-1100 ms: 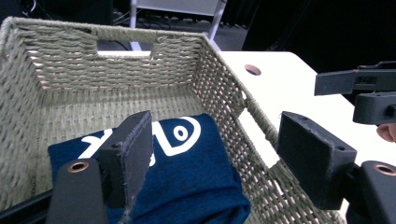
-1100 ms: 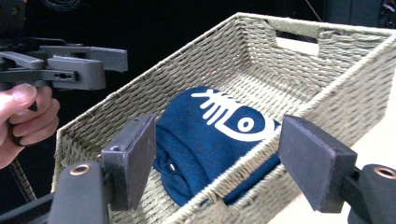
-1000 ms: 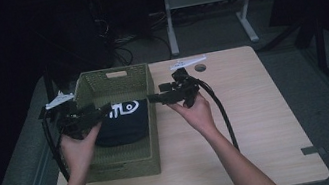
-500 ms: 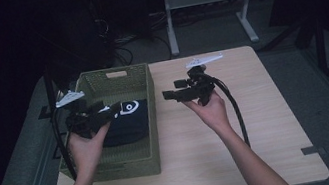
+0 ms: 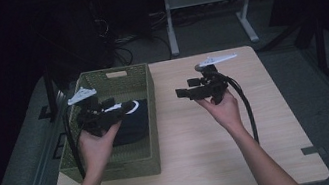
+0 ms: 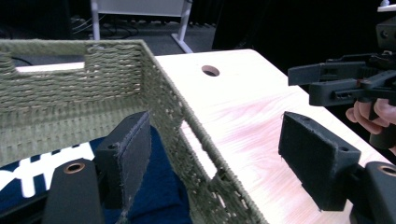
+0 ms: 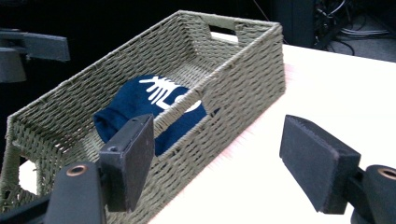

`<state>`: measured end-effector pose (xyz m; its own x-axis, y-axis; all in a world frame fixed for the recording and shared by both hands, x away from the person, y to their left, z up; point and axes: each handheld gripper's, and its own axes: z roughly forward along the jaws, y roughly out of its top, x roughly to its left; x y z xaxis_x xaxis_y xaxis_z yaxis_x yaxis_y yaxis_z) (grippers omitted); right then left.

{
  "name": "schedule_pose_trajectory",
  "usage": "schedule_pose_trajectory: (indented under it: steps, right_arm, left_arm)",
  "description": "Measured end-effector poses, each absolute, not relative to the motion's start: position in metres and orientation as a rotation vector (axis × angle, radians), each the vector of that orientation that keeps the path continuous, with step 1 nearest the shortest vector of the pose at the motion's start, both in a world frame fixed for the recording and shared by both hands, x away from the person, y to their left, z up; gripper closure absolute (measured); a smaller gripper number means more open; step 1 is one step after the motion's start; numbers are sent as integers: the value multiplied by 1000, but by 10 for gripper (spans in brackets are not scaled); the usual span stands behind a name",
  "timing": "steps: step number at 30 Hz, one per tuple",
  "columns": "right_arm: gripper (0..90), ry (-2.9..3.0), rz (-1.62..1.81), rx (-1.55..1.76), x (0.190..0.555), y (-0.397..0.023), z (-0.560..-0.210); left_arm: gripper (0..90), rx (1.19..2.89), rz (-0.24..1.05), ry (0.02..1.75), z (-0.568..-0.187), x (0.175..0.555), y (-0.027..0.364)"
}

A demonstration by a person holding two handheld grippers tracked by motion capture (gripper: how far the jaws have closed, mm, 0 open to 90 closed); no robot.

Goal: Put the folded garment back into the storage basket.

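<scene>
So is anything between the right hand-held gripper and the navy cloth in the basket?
Yes. The basket's near side wall stands between the right hand-held gripper and the cloth. The basket is open on top, so nothing visible blocks it from above.

The basket [image 5: 112, 154] stands on the left part of the table [image 5: 283, 148], its long side running near to far; the cloth [image 5: 129, 123] lies in it, toward the middle and right wall; the left gripper [image 5: 127, 106] hangs over the basket, above the cloth; the right gripper [image 5: 183, 92] hangs right of the basket, over the table's far middle; a hole [image 6: 210, 70] sits in the tabletop beyond the basket's far right corner.
</scene>
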<state>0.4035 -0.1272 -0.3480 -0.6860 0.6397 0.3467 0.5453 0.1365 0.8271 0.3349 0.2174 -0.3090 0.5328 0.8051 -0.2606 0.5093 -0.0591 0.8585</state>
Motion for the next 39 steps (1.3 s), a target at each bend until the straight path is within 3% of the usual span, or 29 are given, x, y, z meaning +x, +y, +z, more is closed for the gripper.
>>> schedule_pose_trajectory:
  steps: [39]
  right_arm:
    - [203,2248,1458,1355,396,-206,-362]
  left_arm:
    - [191,1810,296,959,-307,337,131]
